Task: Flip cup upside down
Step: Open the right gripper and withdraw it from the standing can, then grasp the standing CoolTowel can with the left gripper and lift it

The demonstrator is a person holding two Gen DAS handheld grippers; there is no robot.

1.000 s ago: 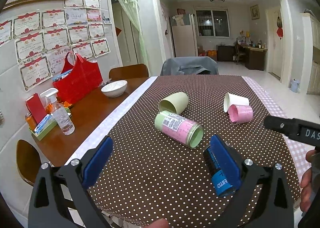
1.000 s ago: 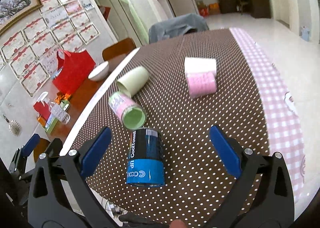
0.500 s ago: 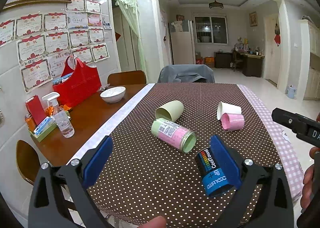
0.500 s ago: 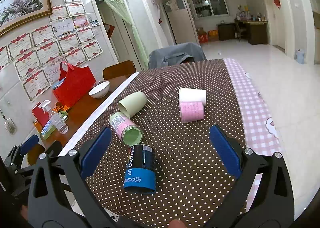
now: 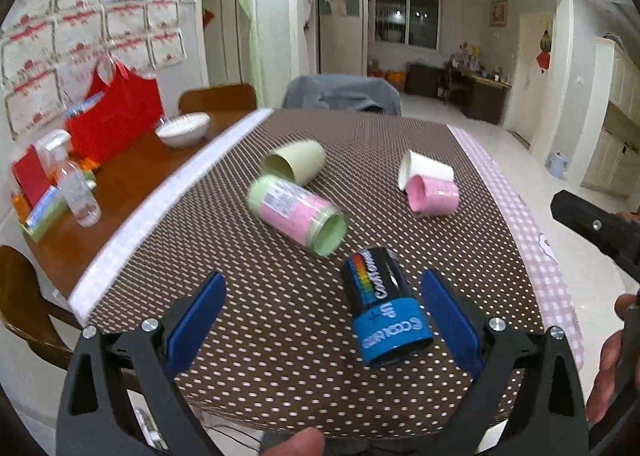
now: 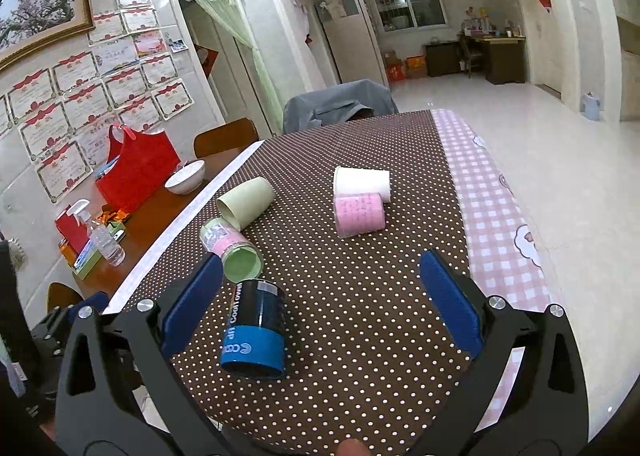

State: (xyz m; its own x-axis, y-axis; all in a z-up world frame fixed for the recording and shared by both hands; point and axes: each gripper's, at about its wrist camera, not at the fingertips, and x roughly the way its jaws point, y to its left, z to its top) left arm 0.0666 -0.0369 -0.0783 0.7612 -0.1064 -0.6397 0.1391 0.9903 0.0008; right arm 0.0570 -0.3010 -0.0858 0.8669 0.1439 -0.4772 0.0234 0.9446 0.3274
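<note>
Several cups lie on their sides on the brown dotted tablecloth (image 5: pixel 280 308). Nearest is a black and blue cup (image 5: pixel 384 316), also in the right wrist view (image 6: pixel 254 330). Behind it lie a pink and green cup (image 5: pixel 298 214), a pale green cup (image 5: pixel 294 162), a pink cup (image 5: pixel 434 194) and a white cup (image 5: pixel 424 172). My left gripper (image 5: pixel 322 324) is open, with the black and blue cup just inside its right finger. My right gripper (image 6: pixel 320 302) is open above the table's near edge, the same cup by its left finger.
On the bare wood at the left stand a white bowl (image 5: pixel 182 128), a red bag (image 5: pixel 114 116) and a spray bottle (image 5: pixel 76 188). A grey covered chair (image 5: pixel 342 94) stands at the far end. A pink checked cloth strip (image 6: pixel 492 208) runs along the right edge.
The left gripper has moved closer to the black and blue cup and tilted down. The right gripper has pulled back and lifted its view. The cups have not moved.
</note>
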